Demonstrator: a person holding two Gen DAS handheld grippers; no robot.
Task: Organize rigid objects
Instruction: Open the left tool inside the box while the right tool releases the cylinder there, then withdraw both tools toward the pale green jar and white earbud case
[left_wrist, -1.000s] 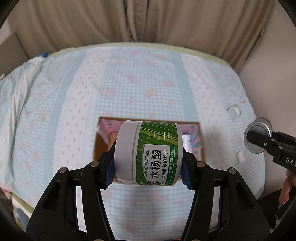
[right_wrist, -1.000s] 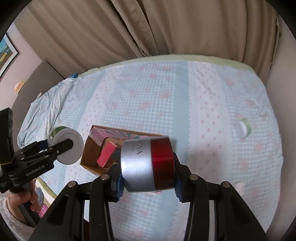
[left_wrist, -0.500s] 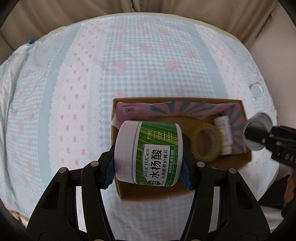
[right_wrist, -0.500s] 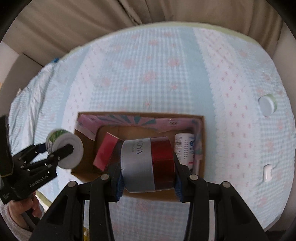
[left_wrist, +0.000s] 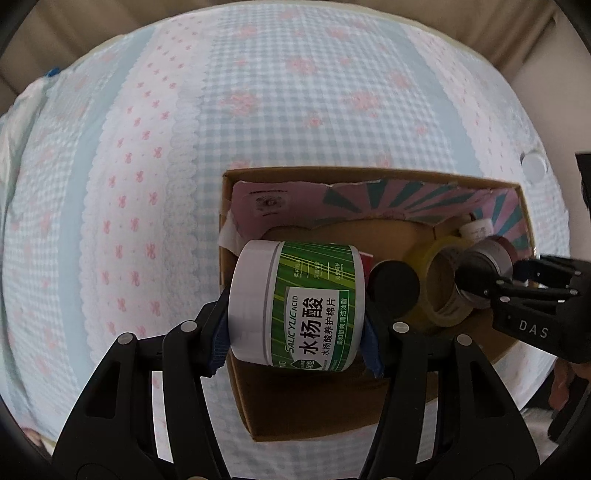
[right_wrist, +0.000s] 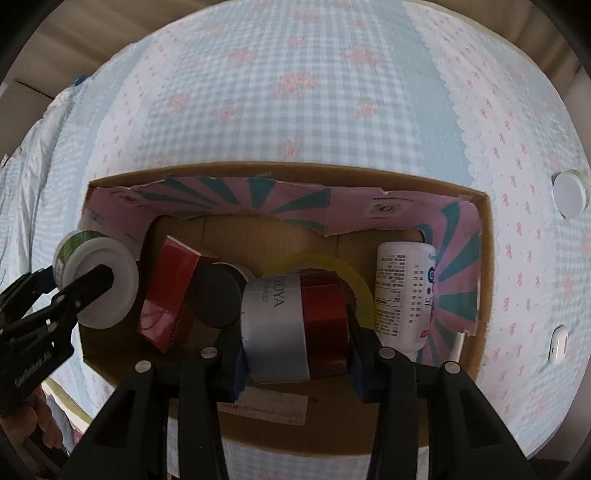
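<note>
My left gripper (left_wrist: 295, 332) is shut on a green-labelled jar with a white lid (left_wrist: 295, 306), held sideways above the left end of the cardboard box (left_wrist: 258, 406). The same jar (right_wrist: 96, 284) shows at the left of the right wrist view. A silver and red jar (right_wrist: 295, 328) lies sideways in my right gripper (right_wrist: 293, 343), which is shut on it and hangs over the box (right_wrist: 277, 432), above a yellow tape roll (right_wrist: 354, 280). From the left wrist view that jar (left_wrist: 487, 266) sits at the box's right end.
Inside the box lie a red carton (right_wrist: 166, 295), a black-capped jar (right_wrist: 218, 295) and a white bottle (right_wrist: 402, 295). Pink patterned flaps (right_wrist: 236, 203) line its walls. A white round lid (right_wrist: 569, 195) and a small white item (right_wrist: 559, 343) rest on the checked bedspread (right_wrist: 295, 92).
Both grippers have come down toward the box with their jars still held. The box now fills much more of each view, and the right gripper's jar has sunk to just over the tape roll.
</note>
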